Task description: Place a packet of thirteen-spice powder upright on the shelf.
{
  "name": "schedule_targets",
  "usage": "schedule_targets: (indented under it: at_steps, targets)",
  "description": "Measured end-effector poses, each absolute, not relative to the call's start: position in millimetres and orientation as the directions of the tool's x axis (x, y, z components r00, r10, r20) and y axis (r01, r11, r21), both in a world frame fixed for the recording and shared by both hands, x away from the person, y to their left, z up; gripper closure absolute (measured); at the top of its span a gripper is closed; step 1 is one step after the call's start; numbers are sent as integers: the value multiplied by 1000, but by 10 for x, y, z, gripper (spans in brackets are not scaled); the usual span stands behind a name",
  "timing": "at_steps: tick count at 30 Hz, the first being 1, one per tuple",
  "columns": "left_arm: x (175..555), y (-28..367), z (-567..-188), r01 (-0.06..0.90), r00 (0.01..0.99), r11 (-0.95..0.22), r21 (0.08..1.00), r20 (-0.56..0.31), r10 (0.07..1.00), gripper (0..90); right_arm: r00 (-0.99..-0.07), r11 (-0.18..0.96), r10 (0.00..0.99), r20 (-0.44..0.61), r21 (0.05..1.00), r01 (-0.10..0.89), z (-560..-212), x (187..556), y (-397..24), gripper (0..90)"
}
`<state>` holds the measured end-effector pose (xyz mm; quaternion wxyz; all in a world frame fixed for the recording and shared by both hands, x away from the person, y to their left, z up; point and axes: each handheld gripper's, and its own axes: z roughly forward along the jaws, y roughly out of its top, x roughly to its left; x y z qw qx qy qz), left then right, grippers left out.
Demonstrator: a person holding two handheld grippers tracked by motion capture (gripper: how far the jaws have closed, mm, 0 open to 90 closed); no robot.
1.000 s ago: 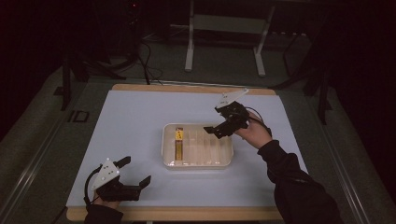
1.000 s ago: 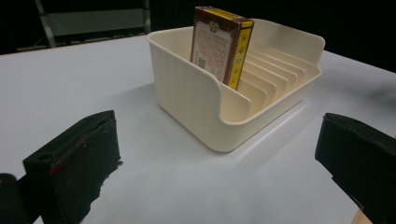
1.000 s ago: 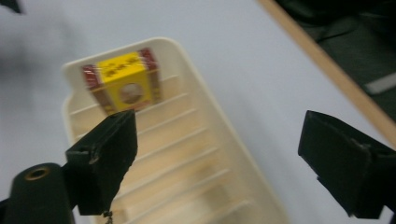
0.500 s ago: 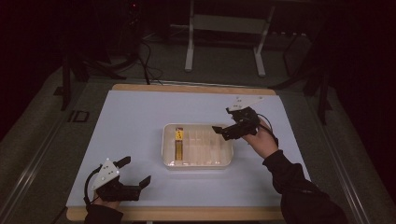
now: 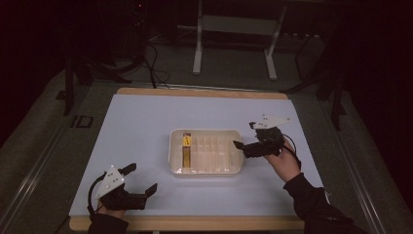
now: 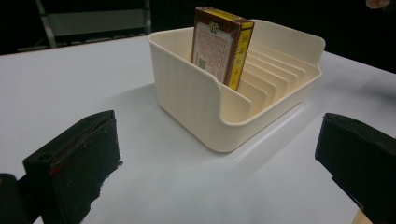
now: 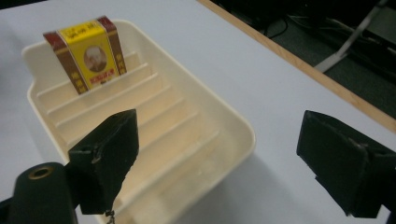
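Observation:
A cream slotted tray [image 5: 238, 141] sits at the middle of the white table. One red and yellow box [image 5: 186, 148] stands on edge in its leftmost slot; the other slots hold nothing. The box [image 6: 223, 42] rises above the tray wall [image 6: 187, 88] in the left gripper view, and its yellow face [image 7: 91, 53] shows at the tray's [image 7: 233, 121] far end in the right gripper view. My right gripper [image 5: 244, 137] hovers open just off the tray's right end. My left gripper [image 5: 142, 179] rests open near the front left of the table.
The white table top [image 5: 141, 122] has a wooden edge [image 5: 202, 91] at the back. Beyond it, a metal stand [image 5: 234, 44] and cables [image 5: 156, 63] sit on the dark floor. A sleeve [image 5: 311, 200] comes in at the lower right.
My right gripper has moved back from above the tray's right part toward the right and nearer the person. It stays open. The left gripper has not moved.

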<state>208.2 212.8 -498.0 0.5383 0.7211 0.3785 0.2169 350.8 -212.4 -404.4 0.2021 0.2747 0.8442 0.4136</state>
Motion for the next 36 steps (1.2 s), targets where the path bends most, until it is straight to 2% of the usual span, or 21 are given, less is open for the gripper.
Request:
schedule_targets:
  at_steps: [14,22,29,36]
  targets:
    - [2078,2129,-4977,309,619,-134,941,-92,780,1,-678,387,732,-70,861,329,-4243,3219,-2540,133]
    - [2074,2126,-4974,307,621,-138,942,-88,779,1,-631,368,771,-88,869,330,-4302,3060,-2651,133]
    - [2065,2129,-4969,304,621,-133,943,-90,778,1,-593,320,803,-58,882,347,-4368,2954,-2771,133]
    - [2061,2128,-4967,303,624,-135,944,-89,777,1,-576,321,815,-60,875,363,-4463,2889,-2868,133]
